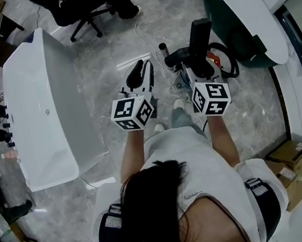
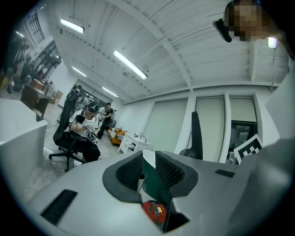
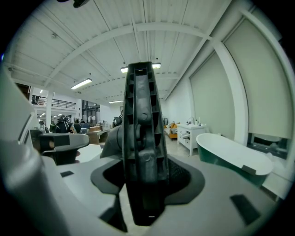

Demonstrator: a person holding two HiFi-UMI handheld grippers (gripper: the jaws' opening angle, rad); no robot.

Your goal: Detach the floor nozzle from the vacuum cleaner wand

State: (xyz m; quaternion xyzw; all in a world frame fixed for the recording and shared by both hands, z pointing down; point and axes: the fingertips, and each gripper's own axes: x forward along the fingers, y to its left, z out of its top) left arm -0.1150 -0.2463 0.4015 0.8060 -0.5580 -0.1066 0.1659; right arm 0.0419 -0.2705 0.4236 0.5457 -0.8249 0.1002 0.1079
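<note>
The vacuum cleaner (image 1: 190, 59) stands on the floor in front of me in the head view, its tall black ribbed part (image 1: 202, 33) sticking up. My right gripper (image 1: 201, 66) is shut on that part. In the right gripper view the black part (image 3: 143, 138) rises upright between the pads and fills the gap of my right gripper (image 3: 143, 173). My left gripper (image 1: 141, 71) hovers left of the vacuum, apart from it. In the left gripper view my left gripper (image 2: 148, 169) is open by a narrow gap with nothing gripped; a red bit (image 2: 154, 209) shows low through it.
A white bathtub (image 1: 35, 104) lies at the left and a dark green tub with a white rim (image 1: 242, 20) at the upper right. A person sits on an office chair (image 1: 89, 8) beyond. Cardboard boxes (image 1: 291, 167) stand at the lower right. A white cable (image 1: 141, 37) trails across the floor.
</note>
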